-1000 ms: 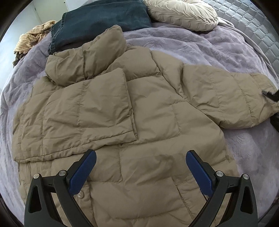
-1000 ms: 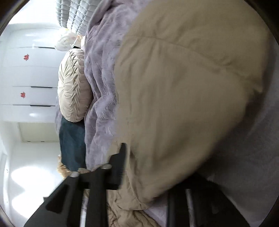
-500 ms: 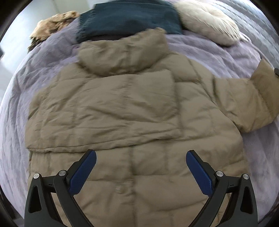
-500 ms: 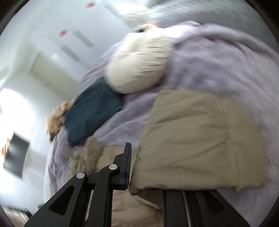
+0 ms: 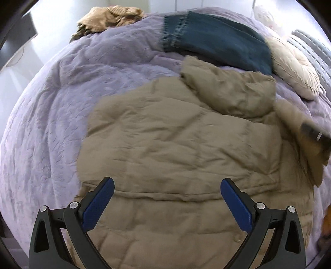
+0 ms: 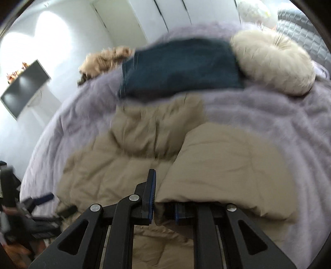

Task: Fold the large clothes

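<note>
A tan puffer jacket point(image 5: 178, 149) lies spread on a lilac bedspread point(image 5: 51, 115), hood point(image 5: 229, 91) toward the far side. My left gripper point(image 5: 167, 198) is open and empty, hovering over the jacket's lower body. My right gripper point(image 6: 163, 204) is shut on the jacket's sleeve point(image 6: 223, 169) near the cuff and holds it lifted over the jacket's right side. The right gripper and the raised sleeve also show at the right edge of the left wrist view point(image 5: 312, 132). The left gripper shows blurred at the lower left of the right wrist view point(image 6: 39, 200).
Folded dark blue jeans point(image 5: 215, 39) lie beyond the hood. A cream round cushion point(image 5: 293, 64) sits at the far right, a crumpled tan cloth point(image 5: 107, 16) at the far left bed edge. A dark screen point(image 6: 24, 87) hangs on the wall at left.
My right gripper has lifted the sleeve off the bed and carried it inward over the jacket. My left gripper has swung leftward over the jacket, still open.
</note>
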A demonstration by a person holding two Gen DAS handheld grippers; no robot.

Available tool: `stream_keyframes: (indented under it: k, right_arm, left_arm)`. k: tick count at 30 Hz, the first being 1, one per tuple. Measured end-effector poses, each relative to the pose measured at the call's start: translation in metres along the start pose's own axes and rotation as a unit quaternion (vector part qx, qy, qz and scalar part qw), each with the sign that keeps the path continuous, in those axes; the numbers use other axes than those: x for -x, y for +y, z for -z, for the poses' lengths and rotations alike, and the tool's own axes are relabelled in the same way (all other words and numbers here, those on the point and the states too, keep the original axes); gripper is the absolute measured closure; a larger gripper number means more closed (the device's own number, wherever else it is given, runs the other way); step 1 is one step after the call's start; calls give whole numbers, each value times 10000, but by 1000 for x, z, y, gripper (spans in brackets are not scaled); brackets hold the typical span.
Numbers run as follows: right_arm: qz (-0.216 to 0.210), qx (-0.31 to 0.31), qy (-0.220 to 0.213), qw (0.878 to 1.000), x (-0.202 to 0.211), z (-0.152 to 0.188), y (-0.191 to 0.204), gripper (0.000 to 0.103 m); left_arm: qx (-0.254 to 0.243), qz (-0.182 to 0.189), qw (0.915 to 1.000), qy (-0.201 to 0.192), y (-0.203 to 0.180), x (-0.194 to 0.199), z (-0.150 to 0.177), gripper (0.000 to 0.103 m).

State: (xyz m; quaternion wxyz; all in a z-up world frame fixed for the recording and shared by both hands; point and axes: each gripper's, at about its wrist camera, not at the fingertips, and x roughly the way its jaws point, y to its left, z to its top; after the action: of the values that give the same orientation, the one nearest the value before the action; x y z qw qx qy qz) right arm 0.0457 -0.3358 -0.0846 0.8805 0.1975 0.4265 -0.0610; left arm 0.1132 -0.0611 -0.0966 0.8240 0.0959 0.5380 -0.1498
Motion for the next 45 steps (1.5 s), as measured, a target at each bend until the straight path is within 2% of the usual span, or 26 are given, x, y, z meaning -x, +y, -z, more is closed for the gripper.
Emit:
stream_keyframes:
  k: [6, 7, 9, 11, 12, 16, 21, 26, 28, 29, 30, 32, 33, 36, 38, 41, 45]
  right_arm:
    - [247, -305, 735, 9965, -46, 35, -13, 83]
    - [259, -371, 803, 9957, -48, 39, -15, 79]
    - [136, -638, 951, 9933, -57, 43, -21, 50]
    - [-118, -940, 931, 9911, -54, 44, -25, 38]
    - [-180, -1046, 930, 9900, -50, 43, -27, 38]
    - [-616, -1742, 808, 9795, -21, 51, -50, 38]
    - [-528, -2854, 295, 9565, 23, 64, -109, 38]
    - [-590, -3533, 72, 9336, 27, 62, -155, 38]
    - [-655, -3699, 1, 9268, 26, 61, -162, 51]
    - [-678, -3756, -41, 9243, 26, 59, -163, 76]
    - [-670, -3749, -81, 9246, 26, 57, -162, 90]
    - [-600, -3515, -271, 9339, 26, 44, -146, 92]
    - [-571, -3279, -331, 9424, 29, 37, -136, 92]
    - [-620, -2309, -350, 9704, 33, 15, -94, 93]
    - [-628, -1628, -295, 9842, 29, 3, -58, 93]
    - [-647, -957, -169, 9932, 11, -2, -10, 93]
    - [-861, -530, 340, 9943, -25, 7, 35, 89]
  left_arm:
    - [21, 149, 9998, 106, 12, -10, -1, 0]
    - [3, 187, 9997, 123, 12, -12, 0, 0]
    - [-16, 236, 9996, 144, 8, -14, 2, 0]
    - [-37, 304, 9994, 143, 5, -14, 2, 0]
    - [-48, 326, 9994, 144, 3, -15, 1, 0]
    - [-33, 466, 9986, 228, -4, -20, -3, 0]
    - [-110, 642, 9977, 189, -16, -22, -12, 0]
    - [-116, 907, 9958, 3, -15, -14, -31, 0]
    - [-63, 1008, 9949, -70, -10, -10, -40, 0]
    - [-66, 1026, 9946, -97, -8, -9, -43, 0]
    - [-77, 1027, 9946, -116, -6, -9, -44, 0]
    - [-82, 1019, 9947, -139, -2, -8, -45, 0]
    - [-45, 1043, 9944, -140, 1, -8, -45, 0]
    - [239, 1303, 9912, -77, 14, -11, -40, 0]
    - [463, 1434, 9886, -13, 23, -15, -36, 0]
    - [749, 1320, 9884, -21, 35, -16, -34, 0]
    - [1021, 1359, 9854, -117, 48, -13, -37, 0]
